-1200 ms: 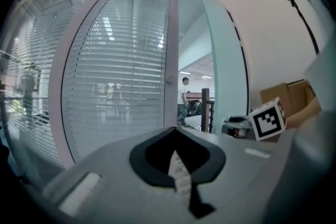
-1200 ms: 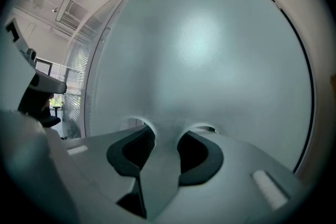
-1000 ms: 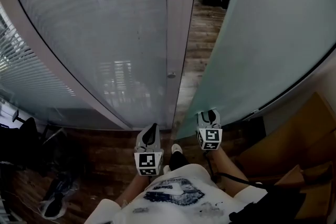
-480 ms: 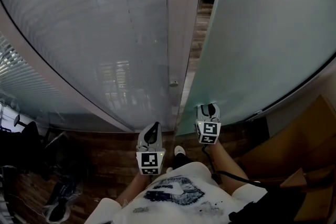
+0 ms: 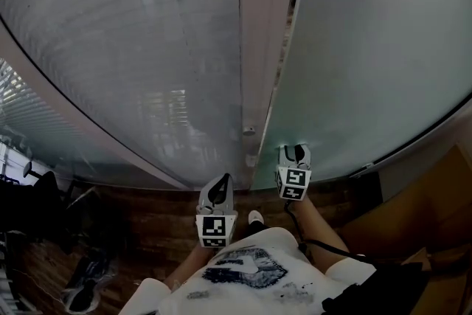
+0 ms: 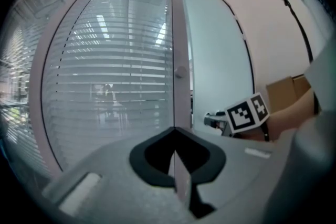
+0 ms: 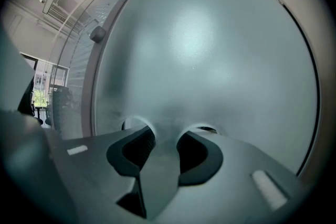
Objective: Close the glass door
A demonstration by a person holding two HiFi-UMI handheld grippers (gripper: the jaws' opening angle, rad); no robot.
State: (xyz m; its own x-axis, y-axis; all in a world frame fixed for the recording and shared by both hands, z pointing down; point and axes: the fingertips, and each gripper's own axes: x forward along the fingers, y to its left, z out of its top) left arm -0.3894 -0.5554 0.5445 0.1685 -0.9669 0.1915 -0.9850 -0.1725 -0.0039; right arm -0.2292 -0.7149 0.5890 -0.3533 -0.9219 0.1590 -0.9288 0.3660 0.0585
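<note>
The frosted glass door (image 5: 369, 48) fills the right of the head view, its edge close to the pale door post (image 5: 258, 33), with only a thin dark gap (image 5: 293, 0) between them. My right gripper (image 5: 294, 153) is open, and its tips are at the door's surface low down. In the right gripper view the jaws (image 7: 165, 131) stand apart with nothing between them and the frosted door (image 7: 210, 50) right in front. My left gripper (image 5: 217, 192) is shut and empty, short of the post. The left gripper view shows its closed jaws (image 6: 174, 131) pointing at the post (image 6: 179, 60).
A glass wall with blinds (image 5: 133, 48) runs left of the post, which carries a small round latch (image 5: 249, 130). A cardboard box (image 5: 435, 188) stands at the right. A dark chair (image 5: 29, 195) and a bag (image 5: 85, 277) sit on the wooden floor at the left.
The door has swung toward the post and the gap has shrunk to a sliver. Both grippers have moved forward with it, the right one staying at the glass.
</note>
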